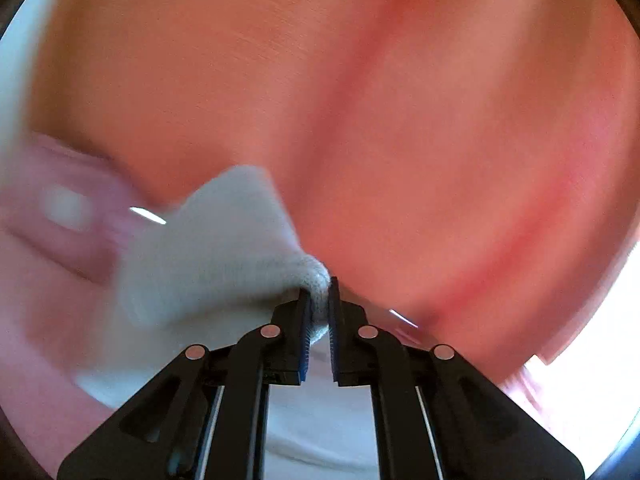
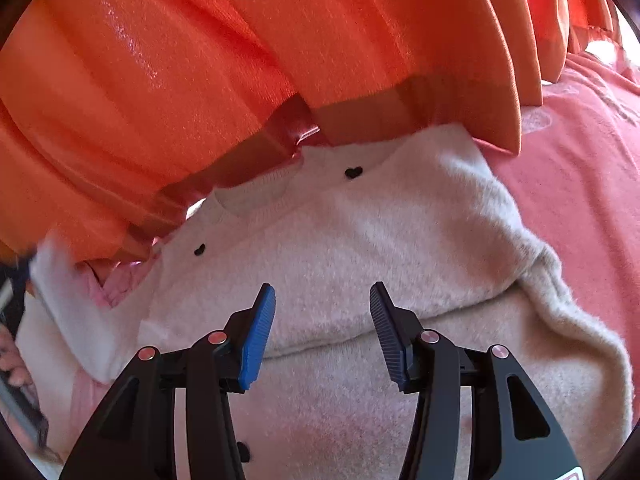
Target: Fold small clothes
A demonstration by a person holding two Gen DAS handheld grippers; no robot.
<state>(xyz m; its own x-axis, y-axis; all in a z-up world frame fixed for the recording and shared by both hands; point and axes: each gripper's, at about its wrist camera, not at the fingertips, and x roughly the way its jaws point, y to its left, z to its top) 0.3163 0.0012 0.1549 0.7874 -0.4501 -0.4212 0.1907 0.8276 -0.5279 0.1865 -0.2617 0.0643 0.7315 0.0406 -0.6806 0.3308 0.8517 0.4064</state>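
Two grippers work one small white fuzzy sweater (image 2: 360, 248), which lies on a pink bedcover (image 2: 580, 208) below an orange pleated curtain (image 2: 240, 60). The left gripper (image 1: 320, 312) is clamped on a knit cuff (image 1: 224, 240) of white fabric, lifted and blurred. The right gripper (image 2: 322, 328) hovers with jaws apart and nothing between them, above the folded-over body. The sleeve fold seems in hand; next, the cuff likely needs laying across the body, then releasing.

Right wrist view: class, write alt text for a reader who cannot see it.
An open gripper hovers over a fluffy white sweater with small black hearts, its lower part folded up. Orange curtain hangs behind; pink cloth lies at right.
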